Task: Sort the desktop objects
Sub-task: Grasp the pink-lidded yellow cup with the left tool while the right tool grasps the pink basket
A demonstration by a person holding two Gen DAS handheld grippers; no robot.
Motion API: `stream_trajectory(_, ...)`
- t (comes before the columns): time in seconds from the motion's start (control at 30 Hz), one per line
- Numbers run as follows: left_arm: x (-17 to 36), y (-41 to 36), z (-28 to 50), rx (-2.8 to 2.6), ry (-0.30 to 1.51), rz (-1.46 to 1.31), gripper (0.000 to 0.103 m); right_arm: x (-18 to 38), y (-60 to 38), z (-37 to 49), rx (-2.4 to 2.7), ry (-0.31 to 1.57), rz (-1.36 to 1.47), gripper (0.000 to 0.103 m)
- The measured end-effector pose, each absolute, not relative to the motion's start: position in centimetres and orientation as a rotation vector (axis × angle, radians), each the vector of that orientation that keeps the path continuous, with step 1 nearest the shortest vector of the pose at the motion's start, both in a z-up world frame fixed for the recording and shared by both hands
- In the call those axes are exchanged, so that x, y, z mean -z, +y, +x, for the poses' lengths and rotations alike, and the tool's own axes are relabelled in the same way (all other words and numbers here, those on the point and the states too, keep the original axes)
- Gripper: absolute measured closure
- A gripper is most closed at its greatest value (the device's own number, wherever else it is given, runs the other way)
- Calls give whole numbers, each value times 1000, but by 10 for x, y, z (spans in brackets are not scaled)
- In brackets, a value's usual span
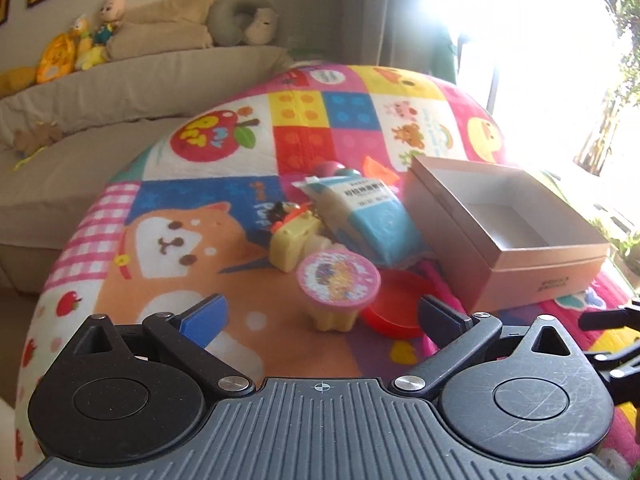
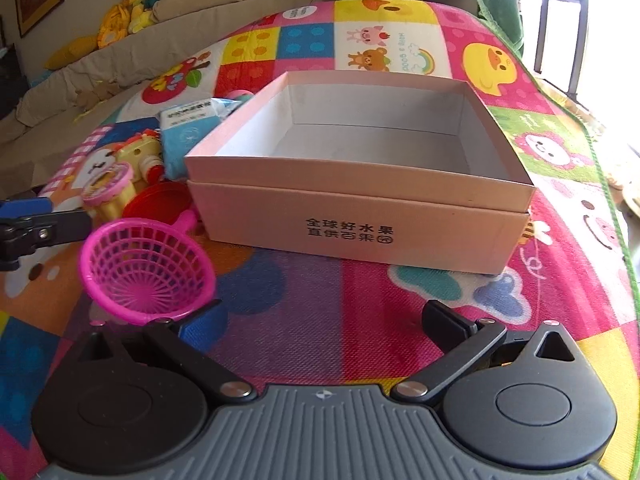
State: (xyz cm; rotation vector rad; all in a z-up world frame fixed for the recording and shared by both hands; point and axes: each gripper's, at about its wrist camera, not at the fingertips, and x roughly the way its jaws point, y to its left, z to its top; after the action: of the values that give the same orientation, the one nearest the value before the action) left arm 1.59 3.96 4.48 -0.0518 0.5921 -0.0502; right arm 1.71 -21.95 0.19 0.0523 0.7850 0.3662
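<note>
Now the left gripper (image 1: pixel 320 316) hovers with fingers spread around the jelly cup (image 1: pixel 338 288); the right gripper (image 2: pixel 324 320), fingers spread too, faces the pink cardboard box (image 2: pixel 360 216).

Two lines of black Chinese characters, "全球好水果" above "直供百果园", are printed on the near side wall of the pink cardboard box (image 2: pixel 360 216) in the right wrist view. The same print is seen on the box in the left wrist view, but there it is too small to be read. On the colourful mat (image 2: pixel 400 52), "Have a good" is written sideways beside a rainbow, and yellow letters are shown on a red apple (image 1: pixel 208 136). Chinese print is carried on the blue and white packet (image 1: pixel 368 208), but it is too blurred to be read.
</note>
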Motion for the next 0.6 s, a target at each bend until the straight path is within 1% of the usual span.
stream_trajectory(0.13,-46,63,18,-25,595,-111,0,-21,-193,6,-507,731,36,0)
stream_trajectory(0.23,-43,69,18,-65,601,-113,0,-27,-166,12,-545,736,14,0)
stream_trajectory(0.43,-40,71,13,-66,602,-96,0,-18,-123,29,-546,777,-79,0)
stream_trajectory(0.6,-36,61,18,11,586,-71,0,-9,-128,35,-559,810,-53,0)
